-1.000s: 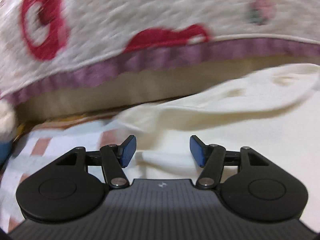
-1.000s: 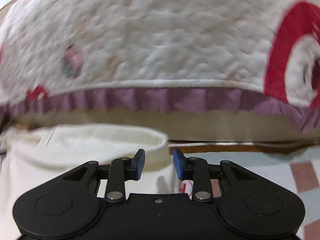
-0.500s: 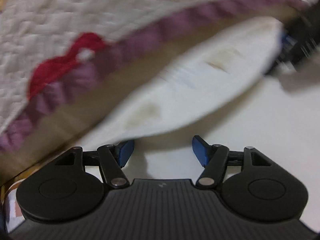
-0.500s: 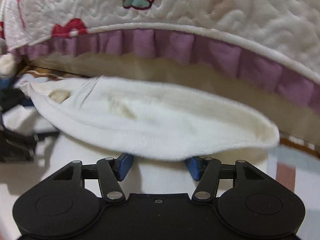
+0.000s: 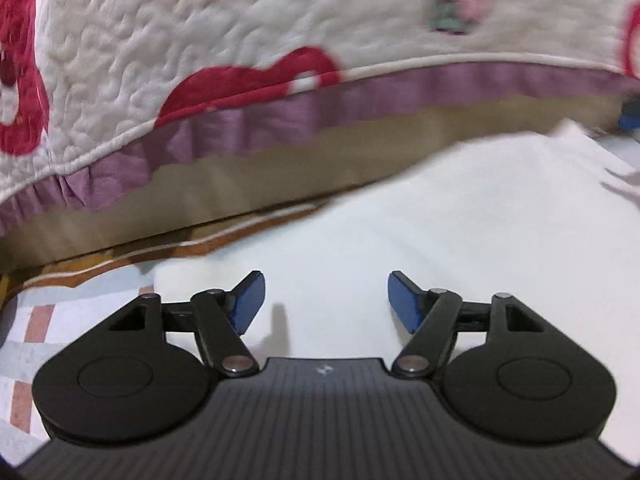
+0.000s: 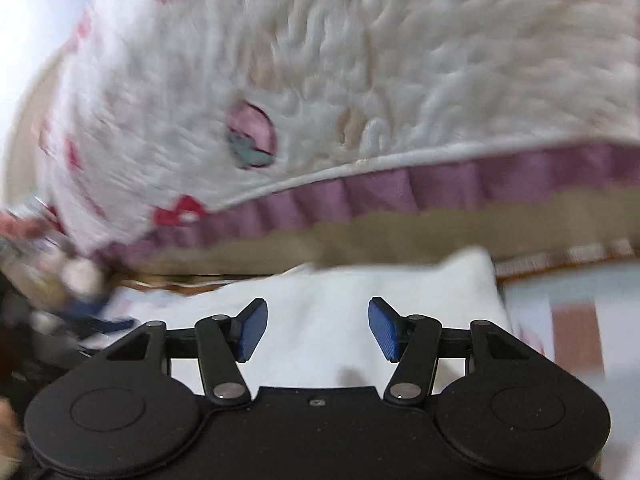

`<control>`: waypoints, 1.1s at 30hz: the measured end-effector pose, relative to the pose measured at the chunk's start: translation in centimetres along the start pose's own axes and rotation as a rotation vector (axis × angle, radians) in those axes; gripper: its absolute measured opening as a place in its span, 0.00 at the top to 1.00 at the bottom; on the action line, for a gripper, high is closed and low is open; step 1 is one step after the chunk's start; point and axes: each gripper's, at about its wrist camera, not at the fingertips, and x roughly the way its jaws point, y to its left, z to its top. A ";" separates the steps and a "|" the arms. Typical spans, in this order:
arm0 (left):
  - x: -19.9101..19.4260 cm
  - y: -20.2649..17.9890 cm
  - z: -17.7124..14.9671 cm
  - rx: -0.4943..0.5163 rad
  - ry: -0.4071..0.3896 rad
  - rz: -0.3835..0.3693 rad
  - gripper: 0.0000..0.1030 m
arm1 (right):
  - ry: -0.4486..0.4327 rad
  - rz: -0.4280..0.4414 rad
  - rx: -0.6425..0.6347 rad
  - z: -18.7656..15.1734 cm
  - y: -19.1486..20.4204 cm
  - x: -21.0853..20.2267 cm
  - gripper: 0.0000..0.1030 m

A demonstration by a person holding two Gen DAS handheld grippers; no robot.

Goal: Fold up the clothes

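A cream-white garment (image 5: 440,216) lies flat on the checked sheet, folded, with its far edge near the quilt. My left gripper (image 5: 326,300) is open and empty just above the garment's near left part. The same garment shows in the right wrist view (image 6: 360,292). My right gripper (image 6: 318,328) is open and empty over its right part, near the garment's right edge. Nothing is between either pair of blue pads.
A thick white quilt (image 5: 240,40) with red shapes and a purple frill (image 5: 280,120) rises close behind the garment, also filling the right wrist view (image 6: 360,80). The checked bed sheet (image 5: 36,328) shows at the left and at the right (image 6: 576,328). Blurred objects (image 6: 60,280) lie at the left.
Half a second ago both grippers held the garment's edge lifted. Now the garment lies flat, both grippers have opened and are empty, and the views have swung back.
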 end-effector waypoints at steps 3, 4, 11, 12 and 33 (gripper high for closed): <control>-3.0 -2.1 -2.8 0.031 0.046 0.005 0.34 | 0.004 0.020 0.094 -3.7 -0.9 -5.7 0.40; -3.7 -2.1 -3.7 0.018 0.071 0.027 0.34 | 0.007 -0.008 0.117 -5.0 -1.2 -7.1 0.40; -7.6 -0.1 -8.9 -0.177 0.231 0.320 0.25 | 0.052 -0.107 0.418 -12.8 -2.1 -11.5 0.37; -8.1 0.1 -9.5 -0.192 0.230 0.365 0.25 | 0.075 -0.081 0.454 -13.9 -2.5 -11.4 0.37; -12.4 1.9 -13.9 -0.584 0.129 0.220 0.22 | -0.261 -0.213 0.262 -14.9 -1.1 -10.5 0.82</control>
